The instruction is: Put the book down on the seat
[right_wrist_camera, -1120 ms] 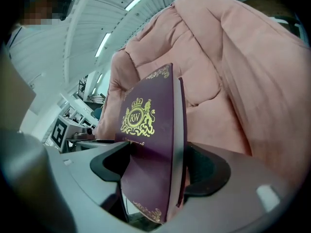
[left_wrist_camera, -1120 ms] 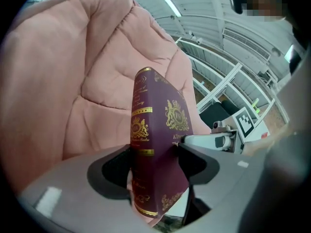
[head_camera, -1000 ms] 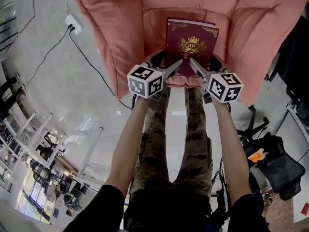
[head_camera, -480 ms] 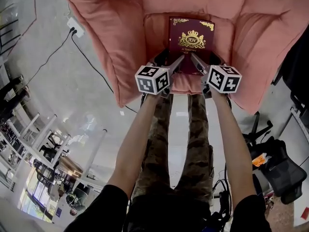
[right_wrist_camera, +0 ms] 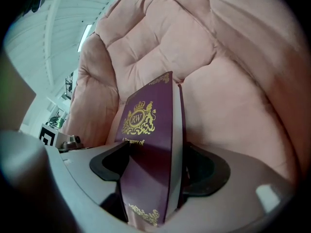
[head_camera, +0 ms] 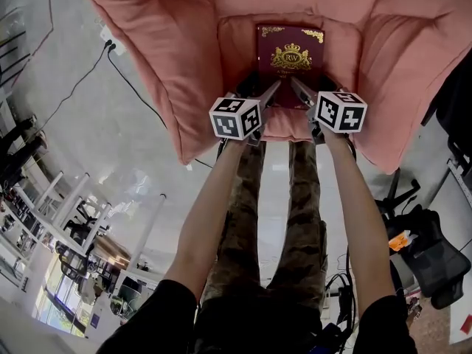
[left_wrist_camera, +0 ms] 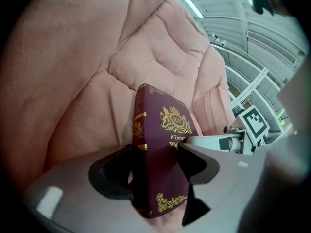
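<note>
Two tongs grip one maroon book: the left tongs are closed on its spine side, the right tongs on its page edge. The book is over the middle of the pink seat.

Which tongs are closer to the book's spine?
Left. The left tongs pinch the book at its near corner, right by the spine. The right tongs pinch the other near corner, by the page edge.
</note>
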{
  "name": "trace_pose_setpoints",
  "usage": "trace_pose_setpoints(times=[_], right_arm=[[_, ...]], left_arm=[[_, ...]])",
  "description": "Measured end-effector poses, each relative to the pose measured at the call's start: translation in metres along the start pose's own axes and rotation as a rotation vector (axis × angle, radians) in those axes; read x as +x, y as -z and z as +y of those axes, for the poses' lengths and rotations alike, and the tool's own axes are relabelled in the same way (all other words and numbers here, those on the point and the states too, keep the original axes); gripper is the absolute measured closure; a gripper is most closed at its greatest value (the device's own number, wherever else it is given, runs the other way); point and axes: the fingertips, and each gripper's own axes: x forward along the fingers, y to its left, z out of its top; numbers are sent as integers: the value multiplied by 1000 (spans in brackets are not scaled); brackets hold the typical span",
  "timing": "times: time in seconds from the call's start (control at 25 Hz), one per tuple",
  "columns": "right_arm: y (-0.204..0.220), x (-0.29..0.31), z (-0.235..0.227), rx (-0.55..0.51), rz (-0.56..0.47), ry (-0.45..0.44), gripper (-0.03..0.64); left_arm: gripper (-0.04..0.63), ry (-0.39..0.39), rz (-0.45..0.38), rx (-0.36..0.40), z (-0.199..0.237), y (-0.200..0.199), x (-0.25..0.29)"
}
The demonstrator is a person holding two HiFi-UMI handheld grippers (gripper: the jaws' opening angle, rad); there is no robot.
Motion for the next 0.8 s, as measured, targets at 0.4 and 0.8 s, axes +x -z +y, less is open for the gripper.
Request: trace_pose_setpoints(times=[0.4,0.8], right_arm=[[-1,0,-6,-45,7,89,259],[0,-4,-7,-69,10,123,262]], left_arm=[[322,-50,17,33,3,1,2],[322,-65,24,58,1,2,-2]])
